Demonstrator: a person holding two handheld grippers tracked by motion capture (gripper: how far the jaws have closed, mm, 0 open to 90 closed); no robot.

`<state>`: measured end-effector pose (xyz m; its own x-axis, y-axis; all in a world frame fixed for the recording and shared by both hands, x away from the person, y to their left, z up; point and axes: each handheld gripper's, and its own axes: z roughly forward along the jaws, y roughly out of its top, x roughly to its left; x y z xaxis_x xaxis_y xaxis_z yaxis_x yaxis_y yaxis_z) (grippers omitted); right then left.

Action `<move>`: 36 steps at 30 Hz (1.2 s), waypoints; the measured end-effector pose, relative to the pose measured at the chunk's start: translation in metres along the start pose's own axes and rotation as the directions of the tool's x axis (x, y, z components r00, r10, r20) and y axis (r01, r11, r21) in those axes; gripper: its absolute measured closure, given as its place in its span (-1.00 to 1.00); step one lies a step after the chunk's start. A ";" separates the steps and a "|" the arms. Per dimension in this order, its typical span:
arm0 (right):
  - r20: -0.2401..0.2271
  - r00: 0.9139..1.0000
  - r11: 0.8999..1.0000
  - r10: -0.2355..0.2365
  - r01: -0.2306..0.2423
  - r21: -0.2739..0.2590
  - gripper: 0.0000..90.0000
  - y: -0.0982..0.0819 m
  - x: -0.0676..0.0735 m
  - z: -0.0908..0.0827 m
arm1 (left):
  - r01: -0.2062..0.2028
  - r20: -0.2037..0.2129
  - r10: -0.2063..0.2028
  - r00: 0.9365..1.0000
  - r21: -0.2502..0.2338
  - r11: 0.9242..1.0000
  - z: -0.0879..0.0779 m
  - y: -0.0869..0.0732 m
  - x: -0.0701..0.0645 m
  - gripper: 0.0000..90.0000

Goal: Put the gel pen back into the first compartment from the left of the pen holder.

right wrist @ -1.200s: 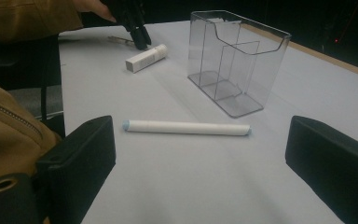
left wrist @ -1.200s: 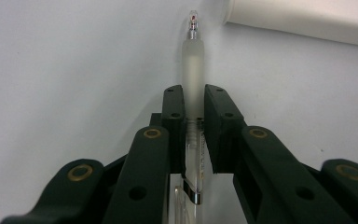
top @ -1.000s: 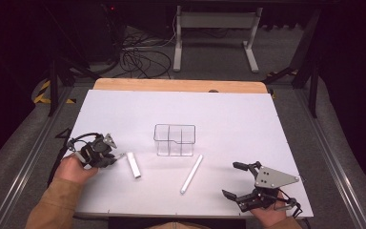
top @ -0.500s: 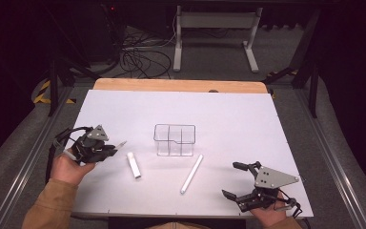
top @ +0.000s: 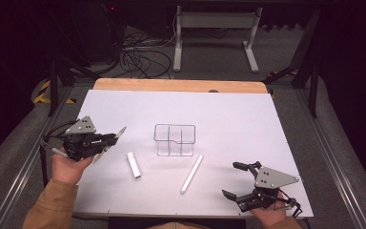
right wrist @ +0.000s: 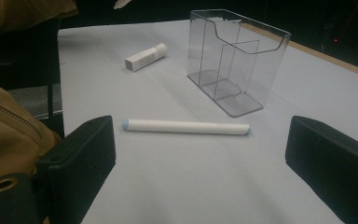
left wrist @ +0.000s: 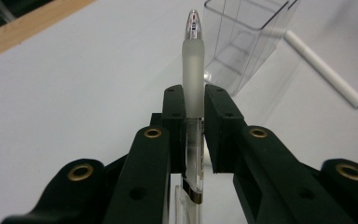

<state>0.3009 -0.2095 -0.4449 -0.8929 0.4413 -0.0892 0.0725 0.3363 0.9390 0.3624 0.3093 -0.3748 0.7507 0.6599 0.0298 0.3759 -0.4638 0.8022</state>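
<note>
We see a white-topped table (top: 248, 119) with a wooden far edge (top: 181, 85), grey carpeted floor (top: 333, 157), a white metal stand (top: 214, 28), tangled black cables (top: 138, 55), yellow-black hazard tape (top: 42, 90), a dark, dim room beyond.

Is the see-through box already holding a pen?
No, the clear box stands empty in the right gripper view, while the frosted pen is clamped in the left gripper.

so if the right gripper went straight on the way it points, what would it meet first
Probably the long white pen, lying crosswise just ahead of the open right gripper. The clear organizer stands farther on, a bit to one side; depth is hard to judge.
</note>
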 end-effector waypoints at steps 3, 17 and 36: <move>-0.001 1.000 1.000 -0.004 0.004 0.003 -0.79 0.000 0.000 0.000 | 0.010 0.005 -0.010 1.000 -0.058 0.998 -0.003 0.000 0.001 0.76; 0.000 1.000 1.000 -0.001 0.001 0.001 -0.79 0.000 0.000 0.000 | 0.095 0.060 -0.083 0.995 -0.257 0.962 -0.010 0.001 0.003 0.76; 0.000 1.000 1.000 0.000 0.000 0.003 -0.79 0.000 -0.001 0.000 | 0.101 0.080 -0.076 0.994 -0.366 0.925 -0.009 0.007 0.001 0.76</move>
<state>0.3014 -0.2096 -0.4451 -0.8928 0.4415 -0.0896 0.0735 0.3389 0.9379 0.3605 0.3123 -0.3636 0.7609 0.6439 -0.0795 0.2241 -0.1460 0.9636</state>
